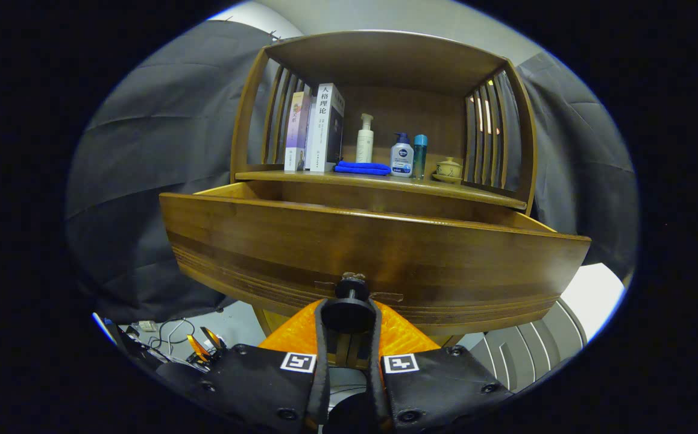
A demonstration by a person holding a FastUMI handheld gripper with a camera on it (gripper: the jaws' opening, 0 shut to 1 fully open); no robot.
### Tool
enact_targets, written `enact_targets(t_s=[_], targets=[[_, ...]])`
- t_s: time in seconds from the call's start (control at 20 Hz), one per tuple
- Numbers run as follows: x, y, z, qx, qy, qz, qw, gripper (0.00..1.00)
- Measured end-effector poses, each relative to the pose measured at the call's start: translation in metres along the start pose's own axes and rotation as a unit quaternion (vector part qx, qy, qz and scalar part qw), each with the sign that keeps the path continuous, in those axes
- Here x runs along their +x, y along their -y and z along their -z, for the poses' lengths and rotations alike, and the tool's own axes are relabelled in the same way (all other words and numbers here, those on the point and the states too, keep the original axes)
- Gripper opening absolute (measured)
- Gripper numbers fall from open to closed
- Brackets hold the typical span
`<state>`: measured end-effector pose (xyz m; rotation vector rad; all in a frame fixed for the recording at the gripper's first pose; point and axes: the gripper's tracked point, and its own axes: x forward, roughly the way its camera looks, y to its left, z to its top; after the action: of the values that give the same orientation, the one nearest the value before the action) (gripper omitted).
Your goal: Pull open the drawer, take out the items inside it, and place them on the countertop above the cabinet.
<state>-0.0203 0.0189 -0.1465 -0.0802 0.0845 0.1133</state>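
Gripper view
Tool (349, 316): its 2 fingers (320, 337) are nearly closed, squeezing the round dark knob (349, 313) from both sides.
Knob: it sticks out from the middle of the drawer front, low down, right between the fingers.
Drawer (373, 253): it is pulled out toward the tool. Its wide brown wood front sits just past the fingers at 12 o'clock. The top rim and side walls (228, 190) show, but I cannot tell what is inside, because the front hides it.
Cabinet (385, 60): brown wood with a curved roof and slatted sides (487, 138). It stands behind the drawer.
Tabletop (385, 181): the flat wood top just above the open drawer, under the roof.
Books (316, 129): 3 or so stand upright at 9 o'clock on the tabletop.
Pump bottle (365, 138): pale and tall, near the middle, to the right of the books.
Blue cloth (362, 168): folded flat, just in front of the pump bottle.
White bottle (402, 157): it has a dark pump top and stands right of the cloth.
Teal bottle (420, 155): thin, just beside the white bottle at its 3 o'clock.
Lidded cup (449, 169): small and tan, at 3 o'clock on the tabletop, near the slats.
Floor (234, 325): pale grey. Some cables (168, 334) lie at 8 o'clock from the tool.
Wall (150, 181): dark cloth hangs on both sides of the cabinet.
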Motion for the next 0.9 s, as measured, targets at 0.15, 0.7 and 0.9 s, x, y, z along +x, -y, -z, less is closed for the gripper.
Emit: enact_targets(t_s=[0.15, 0.7, 0.9], targets=[[-0.006, -0.001, 0.004, -0.001, -0.004, -0.004, 1.000, 0.27], [-0.019, -0.003, 0.009, -0.014, -0.003, -0.011, 1.000, 0.27], [-0.025, -0.003, 0.008, -0.016, -0.012, -0.027, 0.999, 0.44]])
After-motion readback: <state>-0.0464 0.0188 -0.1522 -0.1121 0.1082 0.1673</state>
